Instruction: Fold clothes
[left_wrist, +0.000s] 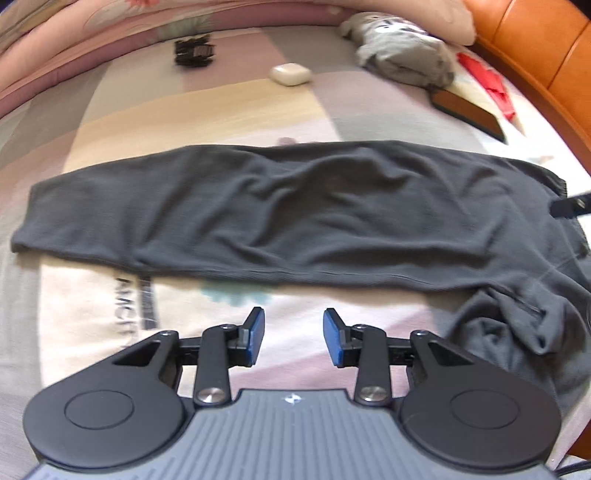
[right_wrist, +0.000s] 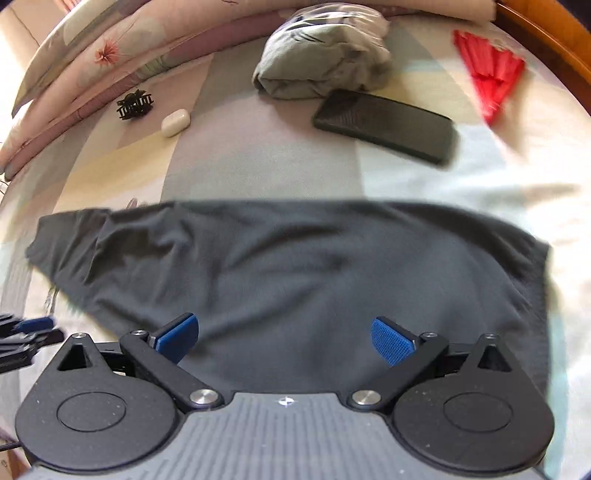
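Observation:
A dark grey garment lies flat across the patterned bed sheet as a long folded band, with a bunched part at the lower right. My left gripper hovers over bare sheet just in front of the garment's near edge, jaws apart with nothing between the blue pads. In the right wrist view the same garment fills the middle. My right gripper stands wide open above it, with the cloth below the pads and not pinched. The left gripper's fingers show at the left edge.
Beyond the garment lie a folded light grey garment, a dark phone, a white earbud case, a black hair claw and a red fan. A pink quilt borders the far side, and an orange headboard the right.

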